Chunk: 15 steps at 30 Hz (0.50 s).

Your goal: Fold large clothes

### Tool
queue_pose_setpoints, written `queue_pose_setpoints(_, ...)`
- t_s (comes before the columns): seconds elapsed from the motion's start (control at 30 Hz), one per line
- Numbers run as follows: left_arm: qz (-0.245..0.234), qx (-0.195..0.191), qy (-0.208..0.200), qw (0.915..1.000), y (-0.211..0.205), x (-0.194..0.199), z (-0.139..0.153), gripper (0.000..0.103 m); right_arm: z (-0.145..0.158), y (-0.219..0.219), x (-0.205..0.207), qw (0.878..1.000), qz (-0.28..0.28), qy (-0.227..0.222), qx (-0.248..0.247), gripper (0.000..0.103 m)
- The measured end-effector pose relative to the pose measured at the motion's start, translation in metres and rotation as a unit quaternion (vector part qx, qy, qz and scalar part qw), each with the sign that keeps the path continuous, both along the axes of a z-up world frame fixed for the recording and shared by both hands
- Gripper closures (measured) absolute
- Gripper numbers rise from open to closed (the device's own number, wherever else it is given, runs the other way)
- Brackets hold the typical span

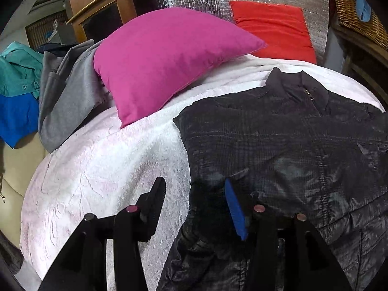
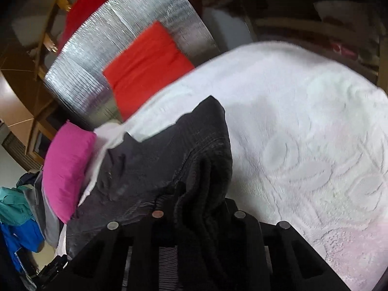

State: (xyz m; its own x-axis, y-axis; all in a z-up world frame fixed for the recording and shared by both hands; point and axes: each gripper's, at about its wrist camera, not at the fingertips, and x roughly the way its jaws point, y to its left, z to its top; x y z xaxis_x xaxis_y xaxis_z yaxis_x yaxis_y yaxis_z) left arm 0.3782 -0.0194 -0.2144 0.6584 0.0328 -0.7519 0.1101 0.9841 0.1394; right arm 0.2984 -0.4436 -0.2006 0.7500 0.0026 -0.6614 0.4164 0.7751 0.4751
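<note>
On the bedspread [image 1: 97,169] | left claw [image 1: 194,206] wide — over jacket [image 1: 278,145] edge | right claw [image 2: 194,208] clamps jacket cuff [image 2: 189,194] — right view only

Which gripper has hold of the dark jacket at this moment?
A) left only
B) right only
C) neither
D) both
B: the right gripper is shut on a bunched fold of the dark jacket, while the left gripper hangs open above the jacket's edge and the white blanket.

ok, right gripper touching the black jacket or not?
Touching. The right wrist view shows the right gripper shut on a bunched fold of the black jacket, the fabric pinched between the fingers and draped over them.
</note>
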Motion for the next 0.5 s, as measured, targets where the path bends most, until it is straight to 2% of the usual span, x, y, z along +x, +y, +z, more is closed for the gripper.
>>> queue_pose_setpoints(0.07, 0.001, -0.001, 0.002, 1.0, 0.002, 0.001, 0.0, 0.047, -0.004, 0.002, 0.002, 1.0, 0.002, 0.009, -0.008, 0.08)
queue_pose_setpoints(0.1, 0.002, -0.004, 0.003, 1.0, 0.004, 0.001, 0.001, 0.043, -0.014, -0.003, 0.007, 1.0, 0.0, 0.031, 0.002, 0.079)
queue_pose_setpoints(0.17, 0.009, -0.013, 0.006, 0.9999, 0.01, 0.004, 0.003, 0.035, -0.033, -0.012, 0.01, 0.997, -0.001, 0.058, 0.042, 0.073)
queue_pose_setpoints(0.2, 0.015, -0.025, 0.006, 0.9996, 0.016, 0.005, 0.005, 0.029, -0.033, -0.018, 0.008, 0.997, -0.005, 0.052, 0.062, 0.071)
queue_pose_setpoints(0.23, 0.021, -0.038, 0.006, 0.9991, 0.022, 0.006, 0.007, 0.028, -0.03, -0.022, 0.005, 0.996, -0.009, 0.046, 0.081, 0.07)
queue_pose_setpoints(0.27, 0.03, -0.056, 0.009, 0.9979, 0.03, 0.009, 0.009, 0.025, -0.027, -0.025, 0.002, 0.995, -0.013, 0.042, 0.093, 0.063)
queue_pose_setpoints(0.3, 0.039, -0.074, 0.013, 0.9964, 0.037, 0.011, 0.009, 0.022, -0.023, -0.028, -0.001, 0.994, -0.016, 0.033, 0.099, 0.048)
queue_pose_setpoints(0.37, 0.056, -0.125, 0.03, 0.9902, 0.053, 0.018, 0.006, 0.021, -0.016, -0.033, -0.009, 0.994, -0.027, 0.009, 0.104, 0.038)
queue_pose_setpoints(0.43, 0.067, -0.174, 0.067, 0.9802, 0.067, 0.028, -0.005, 0.021, -0.014, -0.04, -0.013, 0.993, -0.034, 0.003, 0.113, 0.038)
queue_pose_setpoints(0.5, 0.064, -0.207, 0.106, 0.9704, 0.071, 0.036, -0.018, 0.021, -0.016, -0.048, -0.017, 0.99, -0.039, -0.004, 0.134, 0.038)
